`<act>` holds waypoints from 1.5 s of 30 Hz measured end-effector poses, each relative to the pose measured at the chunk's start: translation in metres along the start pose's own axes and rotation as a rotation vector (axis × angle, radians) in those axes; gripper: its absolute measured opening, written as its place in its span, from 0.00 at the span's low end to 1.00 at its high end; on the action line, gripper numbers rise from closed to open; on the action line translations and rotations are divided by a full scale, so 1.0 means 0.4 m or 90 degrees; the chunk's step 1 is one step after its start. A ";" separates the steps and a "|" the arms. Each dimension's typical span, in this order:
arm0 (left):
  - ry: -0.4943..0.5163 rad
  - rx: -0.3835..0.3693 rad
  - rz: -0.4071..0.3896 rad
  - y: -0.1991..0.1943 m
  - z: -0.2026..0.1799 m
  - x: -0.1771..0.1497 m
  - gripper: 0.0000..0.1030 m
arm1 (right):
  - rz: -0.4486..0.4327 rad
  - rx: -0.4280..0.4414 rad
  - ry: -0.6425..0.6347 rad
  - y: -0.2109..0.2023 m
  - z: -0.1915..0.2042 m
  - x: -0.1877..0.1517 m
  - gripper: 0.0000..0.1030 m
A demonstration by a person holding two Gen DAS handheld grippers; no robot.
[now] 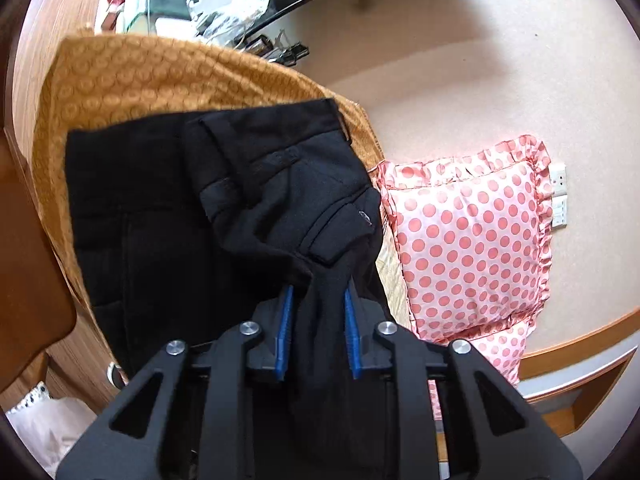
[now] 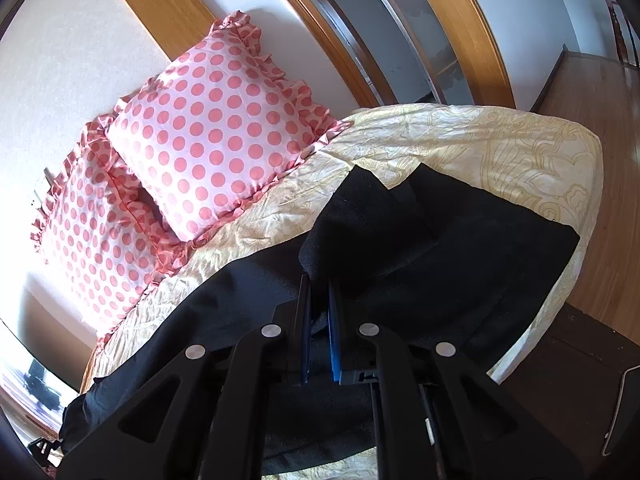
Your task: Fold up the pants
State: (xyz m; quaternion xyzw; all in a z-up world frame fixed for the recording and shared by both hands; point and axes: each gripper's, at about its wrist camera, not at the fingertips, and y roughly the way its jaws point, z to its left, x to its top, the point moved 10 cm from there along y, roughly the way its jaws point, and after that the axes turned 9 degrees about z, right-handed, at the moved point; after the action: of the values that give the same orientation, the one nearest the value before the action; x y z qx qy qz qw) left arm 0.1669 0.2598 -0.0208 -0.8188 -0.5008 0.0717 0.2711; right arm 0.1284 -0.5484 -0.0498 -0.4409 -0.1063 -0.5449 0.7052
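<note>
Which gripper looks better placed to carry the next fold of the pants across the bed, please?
Probably the left gripper: it clamps a bunched waist end of the black pants, lifted off the bedspread. The right gripper pinches only a thin edge, with most fabric lying flat.
</note>
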 end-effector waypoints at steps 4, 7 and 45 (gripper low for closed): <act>0.082 0.029 -0.056 -0.075 -0.030 -0.043 0.14 | 0.000 -0.001 -0.001 -0.001 0.000 -0.002 0.08; 0.116 0.085 -0.083 -0.088 0.004 -0.062 0.15 | 0.001 -0.001 -0.002 -0.001 -0.001 -0.002 0.08; 0.263 0.171 -0.140 -0.080 -0.048 -0.137 0.87 | 0.034 0.093 0.093 0.039 -0.022 0.122 0.05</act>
State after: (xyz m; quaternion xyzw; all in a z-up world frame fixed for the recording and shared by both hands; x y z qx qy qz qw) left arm 0.1226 0.2166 0.0033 -0.7134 -0.5069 -0.0614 0.4800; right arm 0.1578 -0.5876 -0.0320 -0.3497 -0.0822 -0.5476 0.7557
